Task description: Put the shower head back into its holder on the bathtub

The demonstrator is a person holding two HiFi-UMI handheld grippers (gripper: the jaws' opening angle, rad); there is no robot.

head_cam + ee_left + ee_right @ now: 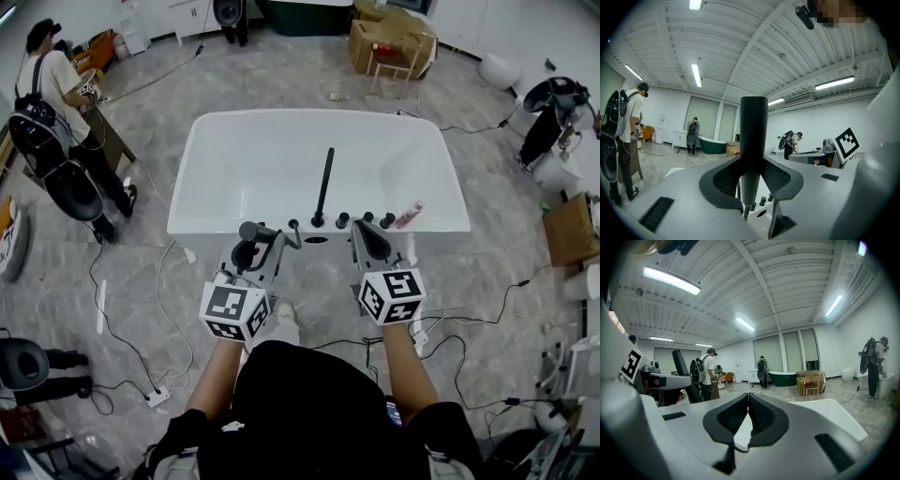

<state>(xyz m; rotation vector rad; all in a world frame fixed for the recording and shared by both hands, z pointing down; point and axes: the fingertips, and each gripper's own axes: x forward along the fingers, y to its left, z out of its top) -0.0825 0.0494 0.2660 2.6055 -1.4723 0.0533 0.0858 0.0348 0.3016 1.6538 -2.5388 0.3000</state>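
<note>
The black shower head (pixel 251 232) is a thin wand held upright in my left gripper (pixel 259 240), just short of the near rim of the white bathtub (pixel 216 223). In the left gripper view the wand (pixel 753 136) stands between the pads, and my left gripper (pixel 752 176) is shut on it. A dark oval holder hole (pixel 317 240) sits in the rim right of the wand, below the black spout (pixel 324 183). My right gripper (pixel 374 236) hovers near the black knobs (pixel 366 218), its jaws closed on nothing (pixel 748 399).
A pink bottle (pixel 409 216) lies on the rim at the right. Cables (pixel 169 309) trail over the grey floor around me. A person with a backpack (pixel 52 94) stands at the far left. Cardboard boxes (pixel 394 42) sit beyond the tub.
</note>
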